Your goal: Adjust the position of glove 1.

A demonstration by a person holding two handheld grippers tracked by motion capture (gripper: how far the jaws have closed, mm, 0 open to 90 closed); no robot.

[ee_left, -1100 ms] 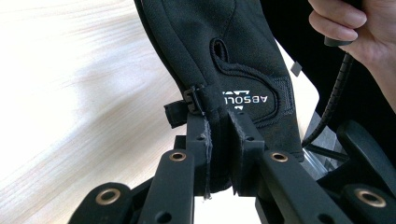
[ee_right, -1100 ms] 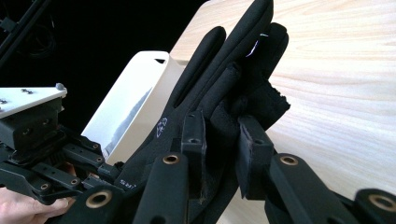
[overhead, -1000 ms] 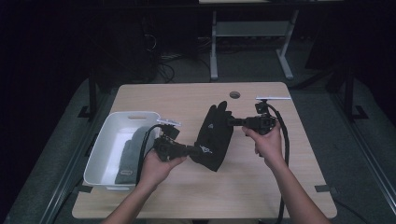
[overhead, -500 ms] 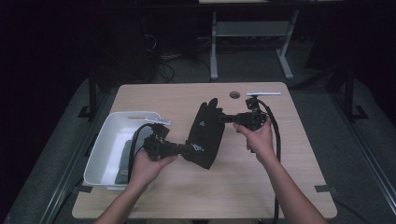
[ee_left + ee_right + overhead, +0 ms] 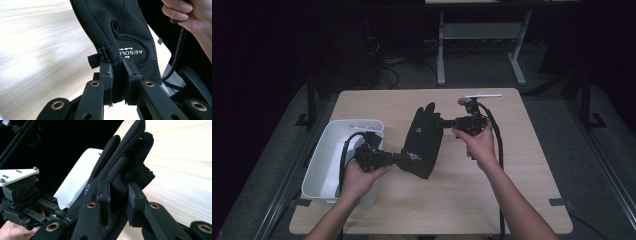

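Above the middle of the tabletop (image 5: pixel 512 200), the glove (image 5: pixel 422 142) hangs between both tools, clear of the wood; the left hand-held gripper (image 5: pixel 404 159) pinches the cuff near the strap, jaws pressed tight on the fabric in the left gripper view (image 5: pixel 117 82); the right hand-held gripper (image 5: pixel 439 122) pinches the finger end, jaws clamped on a bunched fold in the right gripper view (image 5: pixel 118 197). The bin (image 5: pixel 319 165) sits at the left edge, just beside the left hand (image 5: pixel 359 177); the right hand (image 5: pixel 477 142) holds its tool right of the glove. Step in hand, as judged: carrying the glove, stretched between two grips, toward the bin. The next move calls for both tools to travel left together, keeping tension even; then lower the cuff end over the bin rim first; release only once the glove is inside the walls.
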